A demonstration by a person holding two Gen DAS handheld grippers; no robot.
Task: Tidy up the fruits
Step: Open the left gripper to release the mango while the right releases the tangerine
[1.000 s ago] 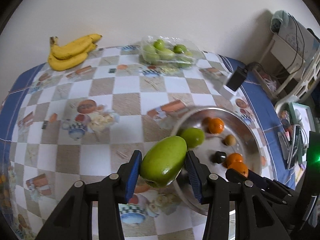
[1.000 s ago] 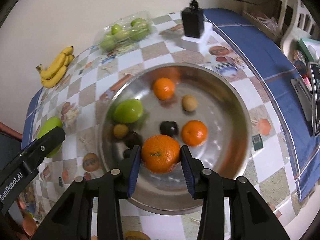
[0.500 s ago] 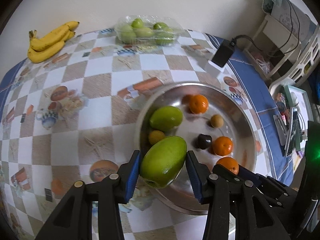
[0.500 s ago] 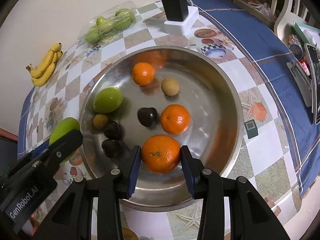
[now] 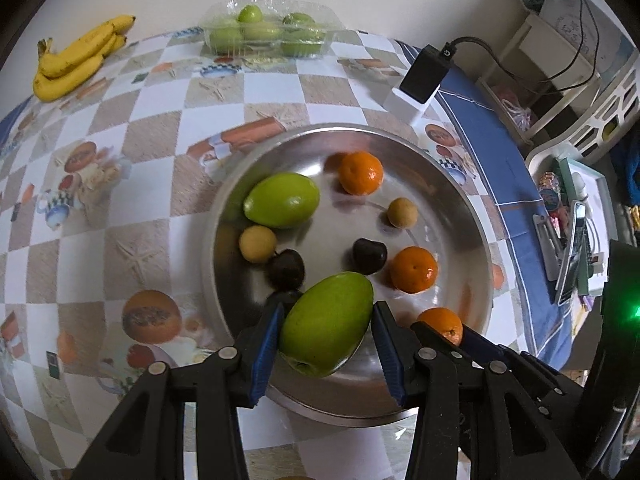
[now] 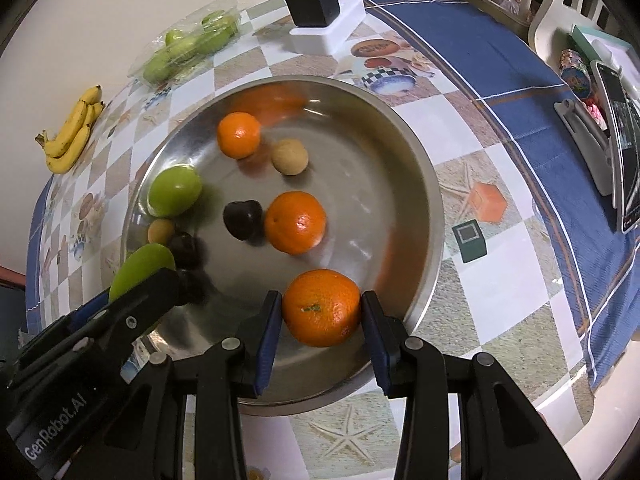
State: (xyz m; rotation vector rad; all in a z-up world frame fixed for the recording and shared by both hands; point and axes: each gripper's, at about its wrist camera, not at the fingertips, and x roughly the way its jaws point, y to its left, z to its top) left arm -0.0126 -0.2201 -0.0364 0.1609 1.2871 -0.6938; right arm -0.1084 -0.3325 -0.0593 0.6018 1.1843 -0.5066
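Observation:
My left gripper (image 5: pixel 326 330) is shut on a green mango (image 5: pixel 326 322) and holds it over the near left part of a steel bowl (image 5: pixel 472 216). My right gripper (image 6: pixel 322 316) is shut on an orange (image 6: pixel 322 306) over the bowl's (image 6: pixel 424 168) near side. In the bowl lie a second green mango (image 5: pixel 282 200), two oranges (image 5: pixel 360 172) (image 5: pixel 414 269), two small tan fruits (image 5: pixel 402 212) (image 5: pixel 257 243) and two dark fruits (image 5: pixel 369 255) (image 5: pixel 286 268).
A bunch of bananas (image 5: pixel 76 58) and a clear pack of green fruits (image 5: pixel 266 28) lie at the table's far side. A black charger on a white block (image 5: pixel 420 76) stands at the far right. A phone on a stand (image 6: pixel 612 136) is at the right.
Both grippers have moved forward and down towards the bowl with their fruits held. The mango went from left of the bowl to over it.

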